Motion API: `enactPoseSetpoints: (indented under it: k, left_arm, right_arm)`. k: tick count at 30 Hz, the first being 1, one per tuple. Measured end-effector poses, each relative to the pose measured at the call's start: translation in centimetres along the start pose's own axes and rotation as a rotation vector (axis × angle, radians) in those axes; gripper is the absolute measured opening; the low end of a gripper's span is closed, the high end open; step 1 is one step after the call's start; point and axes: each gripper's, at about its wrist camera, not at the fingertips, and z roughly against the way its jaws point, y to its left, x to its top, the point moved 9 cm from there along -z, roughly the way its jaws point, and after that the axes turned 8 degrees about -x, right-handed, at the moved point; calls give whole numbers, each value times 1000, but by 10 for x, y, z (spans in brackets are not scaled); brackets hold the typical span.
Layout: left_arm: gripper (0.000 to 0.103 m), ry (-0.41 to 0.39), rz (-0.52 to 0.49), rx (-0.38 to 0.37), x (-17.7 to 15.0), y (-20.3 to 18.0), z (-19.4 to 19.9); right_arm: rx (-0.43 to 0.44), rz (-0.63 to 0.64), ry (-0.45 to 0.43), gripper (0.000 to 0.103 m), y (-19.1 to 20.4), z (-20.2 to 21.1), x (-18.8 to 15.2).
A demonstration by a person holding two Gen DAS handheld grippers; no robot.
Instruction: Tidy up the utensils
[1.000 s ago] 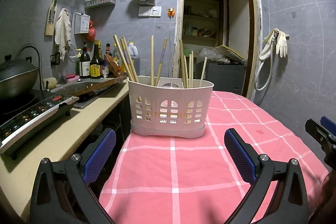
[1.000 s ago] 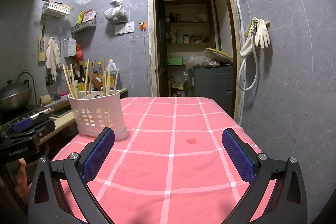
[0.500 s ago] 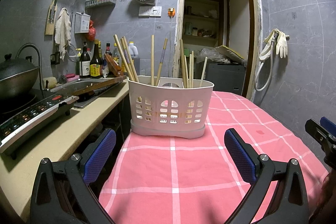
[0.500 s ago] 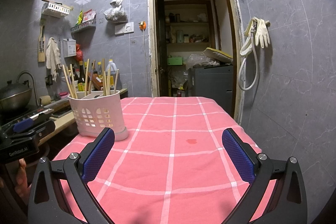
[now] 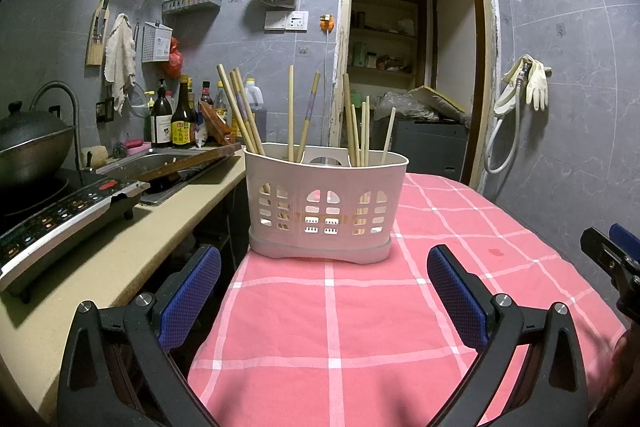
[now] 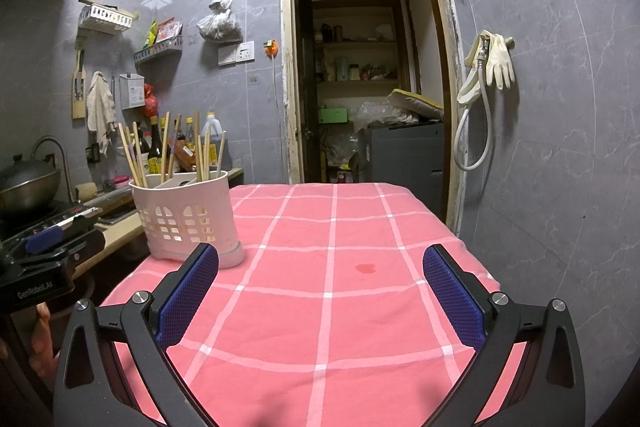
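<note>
A white perforated utensil basket [image 5: 324, 211] stands upright on the pink checked tablecloth [image 5: 340, 307], with several wooden chopsticks [image 5: 240, 111] standing in it. My left gripper [image 5: 324, 291] is open and empty, a short way in front of the basket. In the right wrist view the basket [image 6: 186, 217] stands at the table's left edge with chopsticks [image 6: 134, 155] in it. My right gripper [image 6: 320, 291] is open and empty over the tablecloth [image 6: 340, 267], to the right of the basket. The left gripper's body [image 6: 48, 259] shows at that view's left edge.
A beige counter [image 5: 100, 267] runs along the left with an induction cooker [image 5: 60, 219], a wok [image 5: 28, 147], a sink [image 5: 152, 163] and sauce bottles [image 5: 180, 119]. An open doorway [image 6: 360, 87] lies beyond the table. Rubber gloves and a hose [image 6: 488, 75] hang on the right wall.
</note>
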Motion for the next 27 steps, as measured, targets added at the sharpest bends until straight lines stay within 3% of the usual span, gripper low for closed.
enactPoseSetpoints:
  k: [27]
  left_arm:
    - [101, -10, -22, -6, -2, -3, -4]
  right_arm:
    - [0, -3, 5, 103, 3, 1, -1]
